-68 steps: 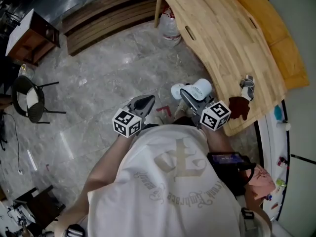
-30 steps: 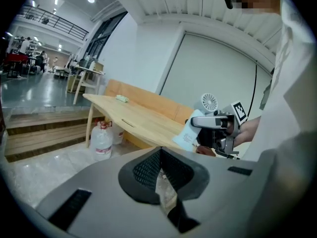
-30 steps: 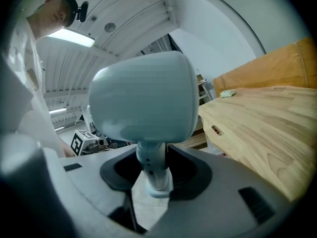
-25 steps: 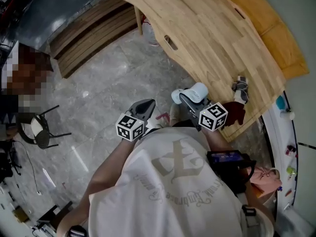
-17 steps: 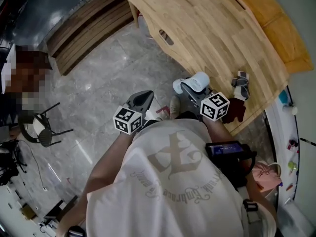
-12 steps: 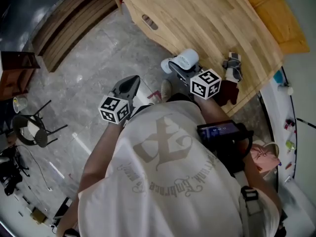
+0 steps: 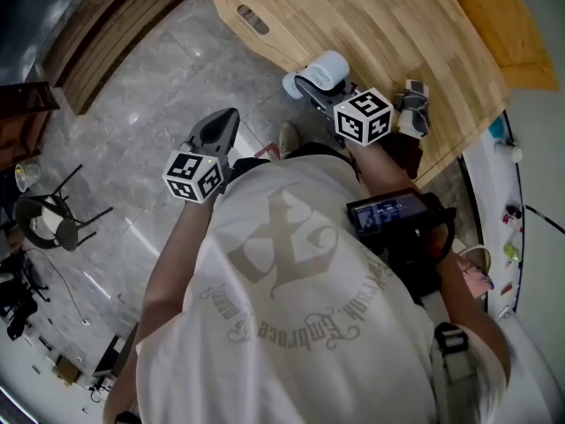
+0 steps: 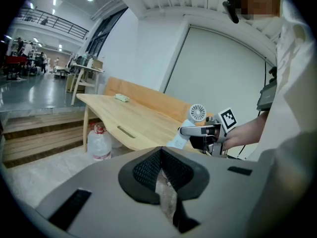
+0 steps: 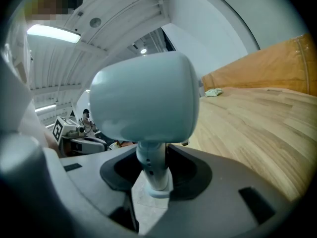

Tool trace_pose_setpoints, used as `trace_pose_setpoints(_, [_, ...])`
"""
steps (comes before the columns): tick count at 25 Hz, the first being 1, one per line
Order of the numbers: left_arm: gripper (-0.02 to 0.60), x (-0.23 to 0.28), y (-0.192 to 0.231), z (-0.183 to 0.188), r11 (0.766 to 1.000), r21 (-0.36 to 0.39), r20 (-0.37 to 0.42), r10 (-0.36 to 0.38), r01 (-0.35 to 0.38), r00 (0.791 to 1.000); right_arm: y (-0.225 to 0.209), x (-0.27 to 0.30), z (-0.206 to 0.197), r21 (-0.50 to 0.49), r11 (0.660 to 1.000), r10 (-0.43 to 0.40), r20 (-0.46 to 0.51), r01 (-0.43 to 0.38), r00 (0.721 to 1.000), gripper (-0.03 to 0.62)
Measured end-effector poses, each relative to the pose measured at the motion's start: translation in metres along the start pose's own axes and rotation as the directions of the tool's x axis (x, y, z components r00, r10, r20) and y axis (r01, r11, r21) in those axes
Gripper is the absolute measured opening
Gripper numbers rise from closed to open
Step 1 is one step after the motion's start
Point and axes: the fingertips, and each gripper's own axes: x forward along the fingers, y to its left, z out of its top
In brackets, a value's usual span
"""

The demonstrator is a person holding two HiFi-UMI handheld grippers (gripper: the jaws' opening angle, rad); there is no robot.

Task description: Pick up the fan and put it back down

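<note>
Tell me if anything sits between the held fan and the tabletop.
Nothing visible does. The right gripper holds the fan by its handle at the edge of the table, and the wood ahead is bare; a small pale thing lies far back.

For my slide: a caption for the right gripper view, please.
Right gripper holding a white handheld fan near the wooden table.

I have the fan [image 9: 143,95] in view: a small, pale blue-white handheld one with a rounded head on a short stem. It stands upright, its stem clamped between the jaws of the right gripper [image 9: 151,180], by the near edge of the wooden table [image 7: 380,25]
</note>
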Motion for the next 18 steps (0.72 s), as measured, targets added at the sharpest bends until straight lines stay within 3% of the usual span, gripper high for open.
trace_pose_setpoints(7, [0.011, -0.002, 0.006, 0.006, 1.0, 0.003, 0.036, 0.029, -0.029, 0.999, -0.032, 0.018, -0.006, -0.062, 0.998, -0.017, -0.065, 0.013, 0.998, 0.153])
trace_pose_setpoints(18, [0.011, -0.031, 0.032, 0.014, 0.988, -0.041, 0.054, 0.15, -0.148, 0.987, -0.09, 0.046, -0.004, -0.21, 0.969, -0.168, -0.162, 0.132, 0.972, 0.153])
